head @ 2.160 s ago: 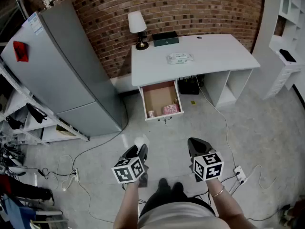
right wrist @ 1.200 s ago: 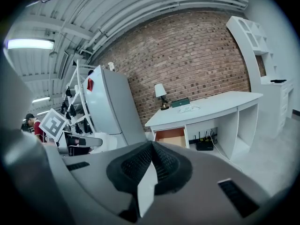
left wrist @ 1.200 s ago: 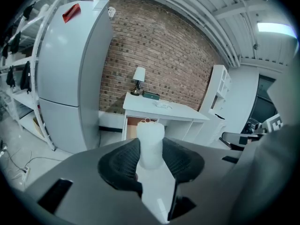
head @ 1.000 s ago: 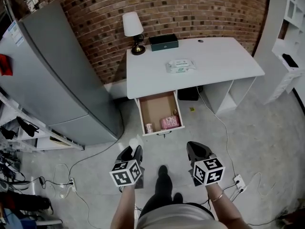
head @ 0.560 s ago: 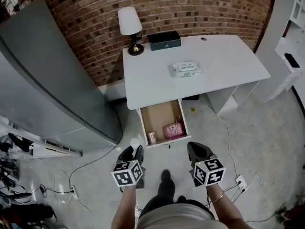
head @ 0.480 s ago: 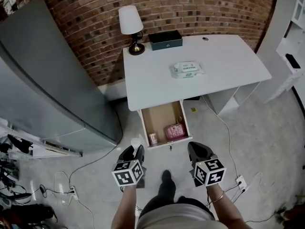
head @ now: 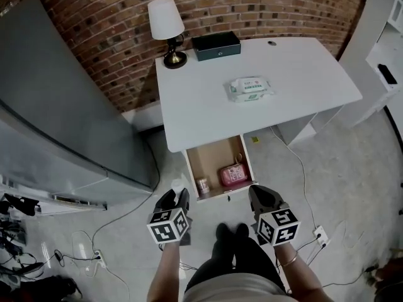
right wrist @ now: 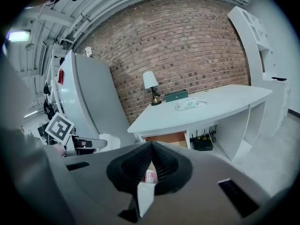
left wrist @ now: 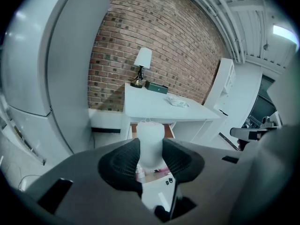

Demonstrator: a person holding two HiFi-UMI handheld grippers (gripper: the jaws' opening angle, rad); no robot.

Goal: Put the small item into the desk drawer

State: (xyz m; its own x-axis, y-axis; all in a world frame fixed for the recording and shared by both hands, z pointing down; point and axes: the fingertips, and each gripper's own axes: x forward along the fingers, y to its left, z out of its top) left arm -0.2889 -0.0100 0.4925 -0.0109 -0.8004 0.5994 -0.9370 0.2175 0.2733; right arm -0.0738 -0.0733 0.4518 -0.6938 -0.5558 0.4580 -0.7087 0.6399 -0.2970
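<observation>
Before the white rectangular desk (head: pixel 208 112), approach step, item carried and not yet placed.
- Left gripper (head: pixel 175 199): jaws pinching a small white cylindrical item (left wrist: pixel 150 137), upright, held short of the drawer front.
- Right gripper (right wrist: pixel 151 146): jaws pressed together, nothing between them.
- Open wood-lined desk drawer (head: pixel 211 161): holds a pink pouch (head: pixel 234 175) and a small jar (head: pixel 203 185); rear part bare.
- Next move, by judgement: carry the left gripper forward over the bare part, lower it, then spread the jaws.
</observation>
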